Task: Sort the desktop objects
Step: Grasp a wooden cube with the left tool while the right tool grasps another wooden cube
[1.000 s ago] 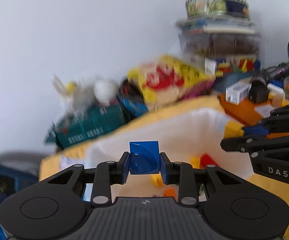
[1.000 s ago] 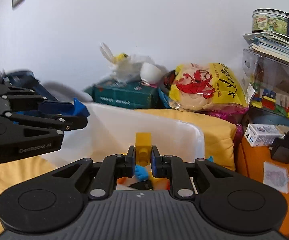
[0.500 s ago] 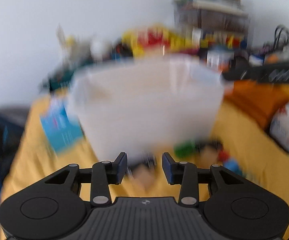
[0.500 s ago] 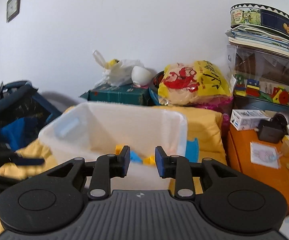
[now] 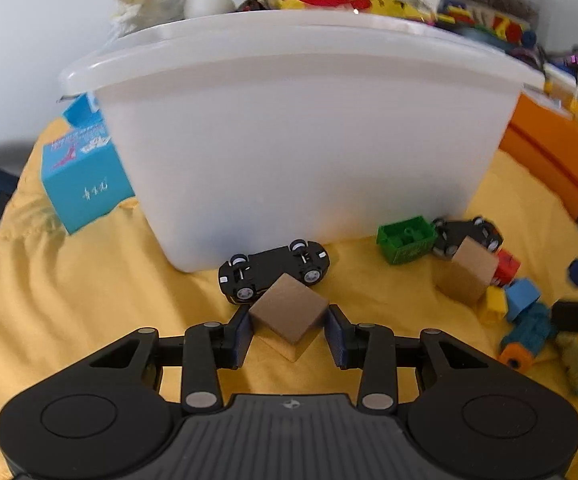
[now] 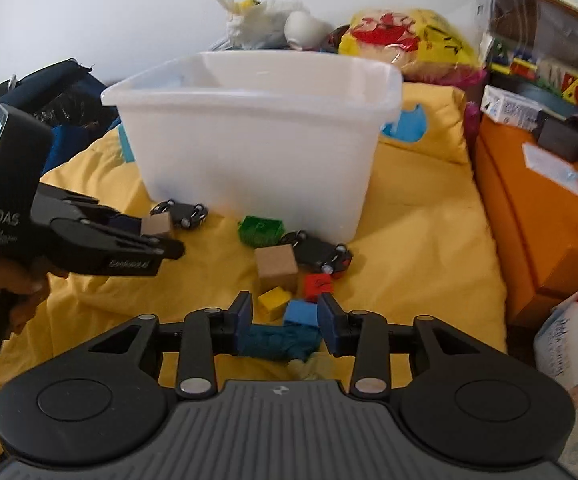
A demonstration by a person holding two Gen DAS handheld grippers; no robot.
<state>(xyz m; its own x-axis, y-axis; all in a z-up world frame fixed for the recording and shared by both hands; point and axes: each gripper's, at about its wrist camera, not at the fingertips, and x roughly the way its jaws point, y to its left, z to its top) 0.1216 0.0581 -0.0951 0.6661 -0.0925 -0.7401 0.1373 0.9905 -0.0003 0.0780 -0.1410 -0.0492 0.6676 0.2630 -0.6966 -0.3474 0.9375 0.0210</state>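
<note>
- The left tool (image 5: 289,330) is low over the yellow cloth (image 5: 89,300), in front of the white bin (image 5: 289,140). Its jaws have just been opening; they stand apart on either side of a brown cube (image 5: 289,312). The cube sits on the cloth, turned corner-on. Whether the pads touch its corners I cannot tell.
- Just behind that cube a black toy car (image 5: 275,266) lies on its back, wheels up, against the foot of the bin.
- From the right wrist view, the left tool (image 6: 161,240) reaches in from the left edge, held by a hand (image 6: 5,284), with the same cube (image 6: 157,224) at its tips.
- The right tool (image 6: 285,318) also stands apart, jaws just having been opening. A dark teal knitted piece (image 6: 279,342) lies on the cloth between the pads; the pads do not visibly press it.
- Just beyond its tips lie a blue block (image 6: 301,314), a yellow block (image 6: 275,300) and a red block (image 6: 317,285), close together.
- Behind them stands a second brown cube (image 6: 276,266), touching a second black toy car (image 6: 321,254), also overturned.
- A green block (image 6: 260,230) lies near the bin's front wall, hollow side up.
- A blue box (image 5: 85,184) stands to the left of the bin.
</note>
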